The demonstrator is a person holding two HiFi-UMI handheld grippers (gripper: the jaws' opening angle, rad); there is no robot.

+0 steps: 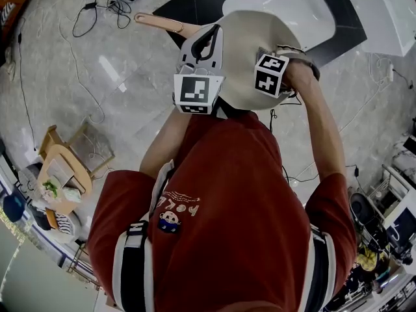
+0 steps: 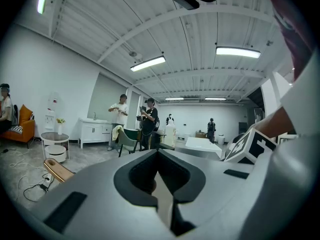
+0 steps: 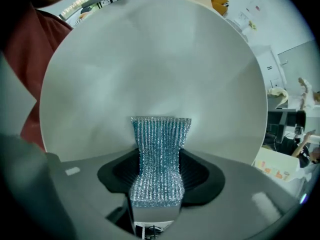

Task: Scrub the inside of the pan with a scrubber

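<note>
I hold a cream-white pan (image 1: 250,51) tilted up in front of me, its wooden handle (image 1: 162,23) pointing left. My left gripper (image 1: 207,44) is shut on the pan's edge near the handle; in the left gripper view a thin pale strip of pan (image 2: 162,201) sits between the jaws and the handle (image 2: 57,170) shows at lower left. My right gripper (image 3: 160,156) is shut on a silvery blue mesh scrubber (image 3: 160,144). The scrubber's top end lies against the pan's pale inner surface (image 3: 150,59), which fills the right gripper view.
Beyond the pan is a white basin (image 1: 292,5) set in a dark counter. Cables (image 1: 91,8) lie on the marble floor at upper left, and a small wooden chair (image 1: 62,168) stands at left. Two people (image 2: 120,116) stand far off by a cabinet.
</note>
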